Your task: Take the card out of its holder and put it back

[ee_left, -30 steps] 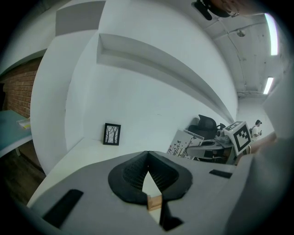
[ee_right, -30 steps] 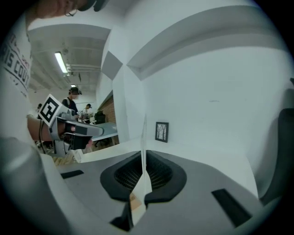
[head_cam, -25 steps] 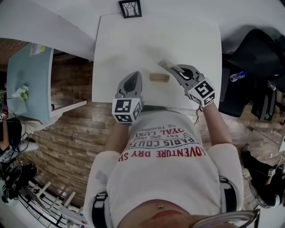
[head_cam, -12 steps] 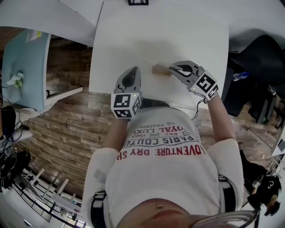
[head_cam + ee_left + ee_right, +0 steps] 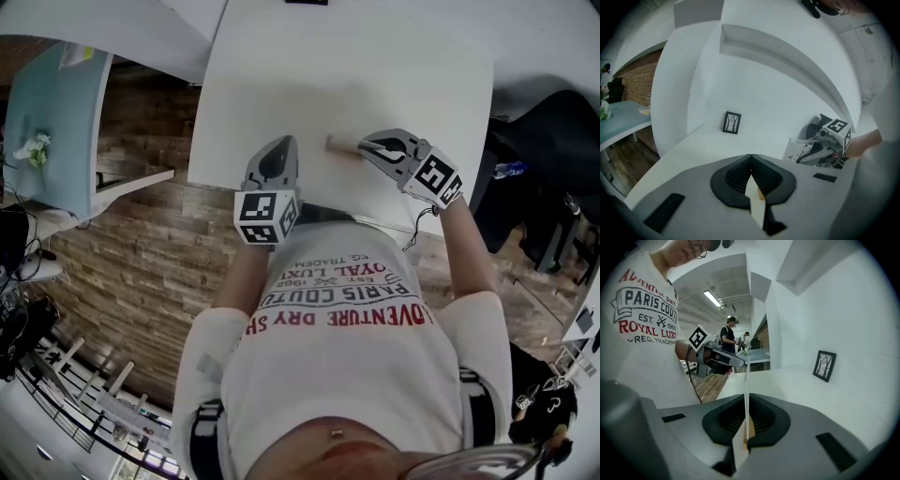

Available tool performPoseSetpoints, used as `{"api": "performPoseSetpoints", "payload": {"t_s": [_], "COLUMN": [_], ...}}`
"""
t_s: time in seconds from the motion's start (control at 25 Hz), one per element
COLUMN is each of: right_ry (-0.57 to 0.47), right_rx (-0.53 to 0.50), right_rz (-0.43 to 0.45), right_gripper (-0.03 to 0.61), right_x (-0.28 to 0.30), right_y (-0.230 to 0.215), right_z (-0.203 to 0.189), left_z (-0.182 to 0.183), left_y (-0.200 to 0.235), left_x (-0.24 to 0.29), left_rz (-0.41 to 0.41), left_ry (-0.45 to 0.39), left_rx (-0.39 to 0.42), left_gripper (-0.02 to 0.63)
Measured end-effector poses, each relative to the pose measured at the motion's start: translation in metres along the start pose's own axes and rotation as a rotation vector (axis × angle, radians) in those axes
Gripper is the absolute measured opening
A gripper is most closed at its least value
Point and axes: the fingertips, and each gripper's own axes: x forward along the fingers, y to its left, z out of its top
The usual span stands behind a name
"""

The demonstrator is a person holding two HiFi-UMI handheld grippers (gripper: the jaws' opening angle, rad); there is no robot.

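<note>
Card (image 5: 798, 151) clamped in right claw (image 5: 363, 143), edge-down at holder (image 5: 339, 145); left claw (image 5: 284, 145) closed empty, left of holder, not bracing it, so holder may skid and card may buckle.

Holder (image 5: 336, 145) partly behind right gripper (image 5: 363, 144), card (image 5: 796, 150) print too small

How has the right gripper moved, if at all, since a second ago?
Yes: the right gripper has brought the card down toward the wooden holder.
</note>
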Motion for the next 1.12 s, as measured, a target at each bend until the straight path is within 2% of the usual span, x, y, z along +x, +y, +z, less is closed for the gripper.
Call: {"api": "performPoseSetpoints", "payload": {"t_s": [0.8, 1.12], "right_ry": [0.046, 0.067], "right_rx": [-0.016, 0.042], "right_rz": [0.039, 0.048], "right_gripper": [0.035, 0.035], "right_x": [0.009, 0.02], "right_y": [-0.001, -0.003], "right_z": [-0.014, -0.04], "left_z": [-0.013, -0.012], "left_y": [0.0, 0.002], "left_x": [-0.002, -0.004], "left_rz": [0.021, 0.033], "left_ry": [0.018, 0.025], "left_rx": [-0.009, -0.004], "left_gripper": [0.025, 0.025]}}
